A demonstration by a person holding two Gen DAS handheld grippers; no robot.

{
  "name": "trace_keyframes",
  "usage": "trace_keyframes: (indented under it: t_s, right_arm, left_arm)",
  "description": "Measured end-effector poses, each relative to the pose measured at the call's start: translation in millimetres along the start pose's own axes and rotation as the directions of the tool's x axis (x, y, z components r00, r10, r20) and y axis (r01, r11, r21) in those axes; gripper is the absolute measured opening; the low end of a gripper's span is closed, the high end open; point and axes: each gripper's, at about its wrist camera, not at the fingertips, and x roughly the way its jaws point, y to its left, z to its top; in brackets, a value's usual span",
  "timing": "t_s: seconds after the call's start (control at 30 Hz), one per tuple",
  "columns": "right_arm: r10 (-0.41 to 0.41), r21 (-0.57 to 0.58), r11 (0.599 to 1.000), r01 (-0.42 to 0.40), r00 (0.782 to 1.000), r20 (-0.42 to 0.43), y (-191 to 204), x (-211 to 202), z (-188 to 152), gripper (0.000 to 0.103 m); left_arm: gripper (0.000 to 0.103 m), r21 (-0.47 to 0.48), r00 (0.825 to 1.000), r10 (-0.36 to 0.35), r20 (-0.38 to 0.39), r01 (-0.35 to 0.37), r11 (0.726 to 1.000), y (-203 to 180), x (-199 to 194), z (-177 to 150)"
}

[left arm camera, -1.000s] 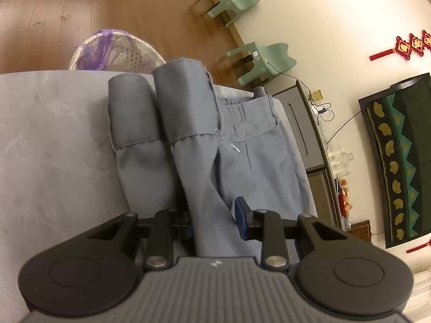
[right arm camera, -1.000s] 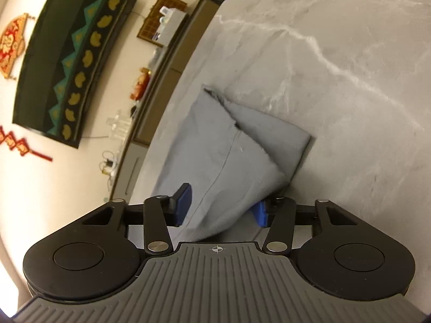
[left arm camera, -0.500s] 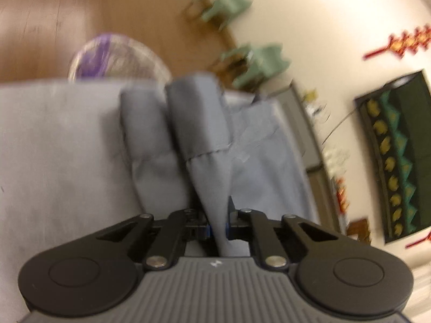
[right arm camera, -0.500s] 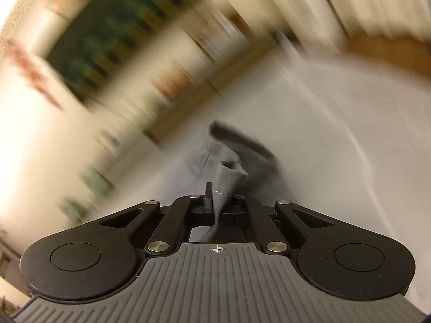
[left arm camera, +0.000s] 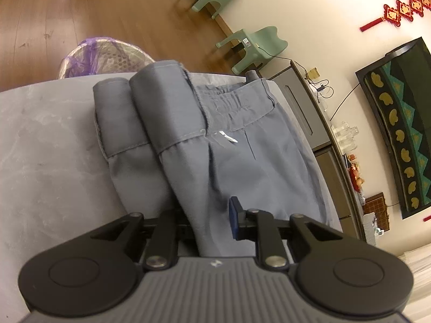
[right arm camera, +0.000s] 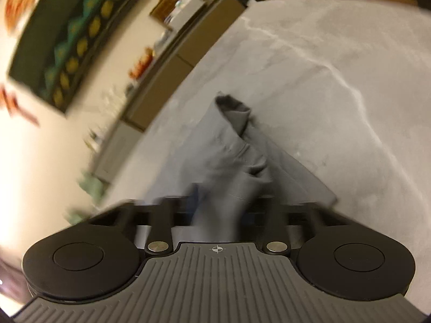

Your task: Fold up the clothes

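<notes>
Grey-blue cotton trousers [left arm camera: 242,145] lie folded on the pale grey marbled surface [left arm camera: 48,145], legs doubled back beside the elastic waistband. Compared with half a second ago, my left gripper [left arm camera: 212,216] has let go: its fingers are spreading, and a ridge of cloth sits loosely between them, the left pad hidden behind it. My right gripper [right arm camera: 219,207] has lifted a fold of the same trousers [right arm camera: 231,161]; its fingers are clamped together on that fold. Blur smears the right view, so the pads themselves are hard to make out.
</notes>
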Motion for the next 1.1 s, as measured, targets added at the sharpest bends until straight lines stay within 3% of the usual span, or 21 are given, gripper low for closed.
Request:
trace_keyframes:
  t_s: [0.1, 0.13, 0.2, 0.27, 0.3, 0.33, 0.37, 0.4, 0.43, 0.47, 0.5, 0.57, 0.7, 0.83, 0.93, 1.03, 1.1]
  right_arm:
    - [0.068, -0.111, 0.992, -0.064, 0.997, 0.035, 58.3, 1.9, 25.6, 0.002]
    - [0.172, -0.158, 0.974, -0.159, 0.983, 0.066, 88.8, -10.2, 38.1, 0.001]
    - [0.369, -0.248, 0.910, -0.331, 0.921, 0.126, 137.2, -42.9, 56.7, 0.000]
    - [0.528, -0.340, 0.827, -0.448, 0.828, 0.191, 156.0, -82.1, 63.9, 0.000]
    - [0.568, -0.369, 0.800, -0.473, 0.794, 0.215, 158.2, -96.1, 66.2, 0.000]
    - [0.529, -0.348, 0.829, -0.438, 0.816, 0.232, 143.5, -96.9, 65.5, 0.000]
    - [0.464, -0.317, 0.867, -0.384, 0.854, 0.235, 125.6, -91.5, 63.7, 0.000]
    - [0.338, -0.262, 0.923, -0.283, 0.920, 0.200, 100.1, -71.2, 59.3, 0.000]
    - [0.213, -0.208, 0.962, -0.179, 0.965, 0.153, 73.9, -49.7, 53.5, 0.000]
    - [0.098, -0.152, 0.985, -0.084, 0.991, 0.089, 46.1, -25.5, 44.3, 0.000]
    - [-0.004, -0.106, 0.994, 0.006, 1.000, 0.025, 22.0, -4.2, 35.7, 0.000]
    - [-0.068, -0.076, 0.995, 0.065, 0.997, -0.038, 6.3, 14.1, 26.4, 0.000]
    - [-0.075, -0.132, 0.989, 0.070, 0.997, -0.037, 13.5, 15.7, 19.2, 0.000]
    - [-0.065, -0.097, 0.993, 0.063, 0.998, -0.019, 9.6, 7.5, 24.1, 0.000]
    - [-0.140, -0.139, 0.981, 0.134, 0.990, -0.032, 6.4, 4.7, 19.7, 0.000]
    - [-0.195, -0.199, 0.963, 0.183, 0.980, -0.041, 10.0, 9.7, 12.4, 0.001]
    - [-0.219, -0.215, 0.954, 0.207, 0.975, -0.035, 14.0, 10.7, 10.4, 0.005]
  left_arm:
    - [0.017, 0.009, 1.000, 0.022, 0.013, -0.022, 1.000, -4.6, 2.2, -0.5]
    - [0.017, -0.002, 1.000, 0.023, 0.014, -0.023, 1.000, -3.8, 3.0, -1.2]
    - [0.016, -0.030, 1.000, 0.013, 0.014, -0.012, 0.999, 0.1, 3.0, -1.5]
    - [0.015, -0.054, 1.000, 0.003, 0.011, -0.002, 0.999, 4.5, 2.6, -0.7]
    - [0.014, -0.059, 1.000, 0.000, 0.009, 0.000, 0.998, 6.4, 3.1, -0.4]
    - [0.014, -0.062, 1.000, -0.002, 0.008, 0.002, 0.998, 7.6, 3.6, -0.2]
    - [0.014, -0.056, 1.000, -0.001, 0.009, 0.001, 0.998, 6.5, 4.3, 0.0]
    - [0.014, -0.040, 1.000, 0.005, 0.010, -0.005, 0.999, 3.8, 5.3, -0.1]
    - [0.014, -0.023, 1.000, 0.010, 0.010, -0.009, 1.000, 0.9, 6.6, -0.4]
    - [0.014, -0.007, 1.000, 0.012, 0.008, -0.012, 1.000, -2.4, 8.3, -1.0]
    - [0.014, 0.008, 1.000, 0.013, 0.005, -0.013, 1.000, -5.2, 10.1, -1.7]
    - [0.014, 0.016, 1.000, 0.013, 0.002, -0.013, 1.000, -8.3, 12.5, -3.4]
    - [0.014, 0.004, 1.000, 0.026, 0.010, -0.026, 1.000, -10.9, 12.7, -4.5]
    - [0.014, -0.006, 0.999, 0.033, 0.023, -0.032, 0.999, -9.8, 10.7, -3.4]
    - [0.013, -0.032, 0.999, 0.032, 0.043, -0.031, 0.999, -6.2, 6.5, -0.5]
    - [0.018, -0.058, 0.997, -0.021, 0.074, 0.025, 0.998, -3.6, -1.3, 2.5]
    - [0.027, -0.082, 0.988, -0.109, 0.108, 0.118, 0.990, -1.4, -11.4, 5.8]
